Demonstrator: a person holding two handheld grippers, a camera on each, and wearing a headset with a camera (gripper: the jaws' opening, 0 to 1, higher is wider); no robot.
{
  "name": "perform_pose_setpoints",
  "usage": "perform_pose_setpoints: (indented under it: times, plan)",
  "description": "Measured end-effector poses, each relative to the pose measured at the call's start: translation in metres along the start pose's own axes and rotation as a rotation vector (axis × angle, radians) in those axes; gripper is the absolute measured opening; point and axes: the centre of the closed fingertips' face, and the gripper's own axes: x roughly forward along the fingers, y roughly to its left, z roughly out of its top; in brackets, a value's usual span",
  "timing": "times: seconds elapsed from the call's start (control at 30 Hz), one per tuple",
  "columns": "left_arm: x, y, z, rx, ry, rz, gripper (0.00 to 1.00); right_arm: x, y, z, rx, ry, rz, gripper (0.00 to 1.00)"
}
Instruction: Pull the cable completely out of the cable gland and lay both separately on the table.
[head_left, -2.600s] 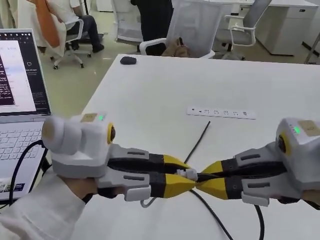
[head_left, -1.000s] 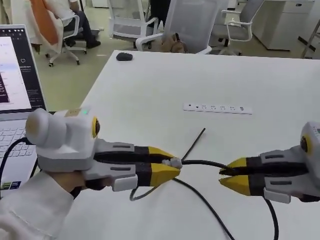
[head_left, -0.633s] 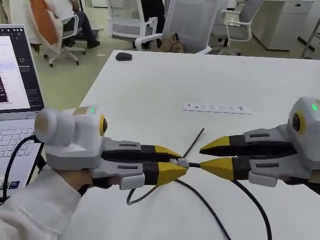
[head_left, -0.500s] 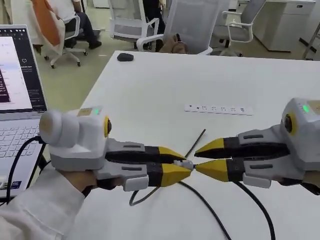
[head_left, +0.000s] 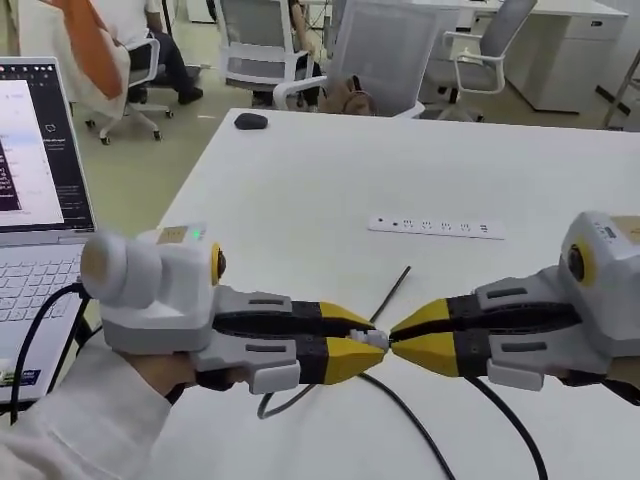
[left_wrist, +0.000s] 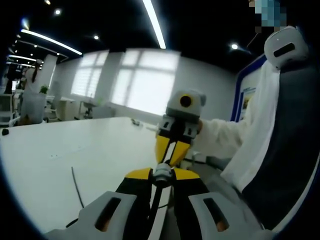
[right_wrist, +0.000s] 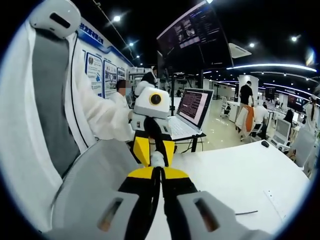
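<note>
- Your right gripper (head_left: 398, 337), gaping half a second ago as it closed in from the right of the head view, now has its yellow-tipped jaws drawn together. It sits nose to nose with your left gripper (head_left: 368, 339) at centre frame, over the white worktop (head_left: 300, 200).
- Your left gripper stays clamped on the small white plastic cable gland (head_left: 378, 340), which peeks out between the two sets of tips. It has hardly shifted in the frame over the last second.
- The thin black cable (head_left: 391, 291) is evidently still threaded through that gland. One stretch lies on the worktop running toward the upper right, stopping short of the long white power strip (head_left: 435, 228). The pinch point is hidden behind the tips, so the right gripper's bite on the cable is a judgement, not a sighting.
- A second ago the right gripper stood well apart with a length of cable drawn out. It has since let go, come back and taken a fresh hold hard against the gland. That suggests you are partway through a hand-over-hand pull, with another draw toward the right of the frame due next.
- Neither piece has been laid down separately yet, and the gland remains held at the gripper tips.
</note>
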Motion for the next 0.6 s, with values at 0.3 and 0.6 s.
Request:
perform_pose_setpoints:
  times: [0.3, 0.6]
  plan:
    - [-0.003, 0.001, 0.007, -0.001, -0.030, -0.002, 0.17, 0.002, -0.004, 0.000, -0.009, 0.016, -0.010, 0.04]
    - [0.001, 0.001, 0.013, 0.061, -0.056, 0.027, 0.22, -0.004, -0.011, 0.014, 0.037, -0.093, -0.041, 0.03]
